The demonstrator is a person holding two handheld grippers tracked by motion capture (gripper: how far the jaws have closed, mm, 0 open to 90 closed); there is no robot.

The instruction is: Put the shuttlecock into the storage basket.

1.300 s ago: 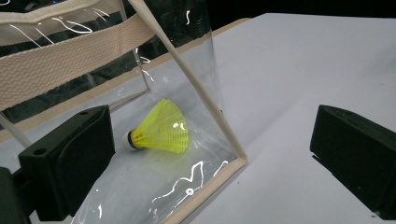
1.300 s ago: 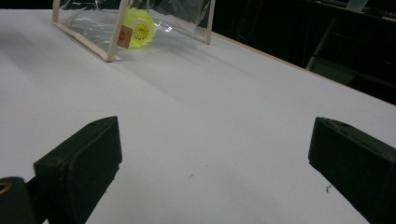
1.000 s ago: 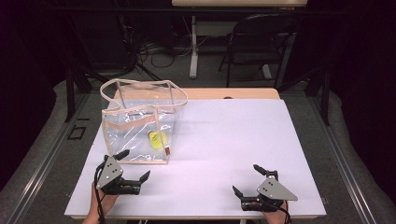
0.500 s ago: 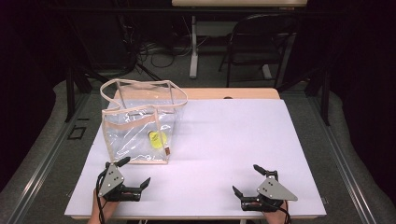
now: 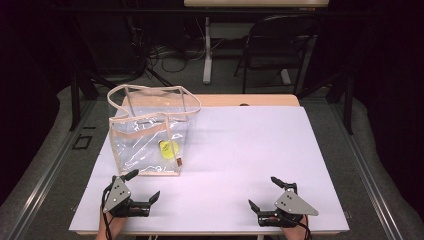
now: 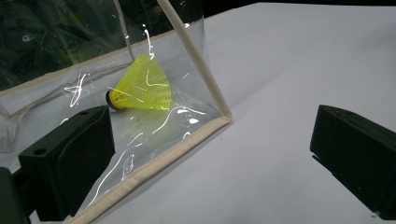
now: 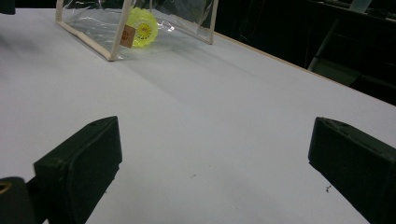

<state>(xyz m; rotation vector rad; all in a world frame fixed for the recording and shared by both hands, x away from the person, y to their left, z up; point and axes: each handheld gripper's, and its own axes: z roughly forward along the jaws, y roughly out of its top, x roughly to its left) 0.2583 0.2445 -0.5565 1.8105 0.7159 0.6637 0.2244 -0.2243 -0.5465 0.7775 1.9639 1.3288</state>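
A clear bag with beige trim and handles is seen standing on the left part of the white tabletop. A yellow shuttlecock is contained in it, lying on the bag's floor near the right near corner, beside a small brown tag. The left claw is held at the near left edge, just in front of the bag — its jaws are spread, nothing between them. The right claw is held at the near right edge, well apart from the bag — its jaws are likewise spread over bare tabletop. A dark chair is visible beyond the far edge.
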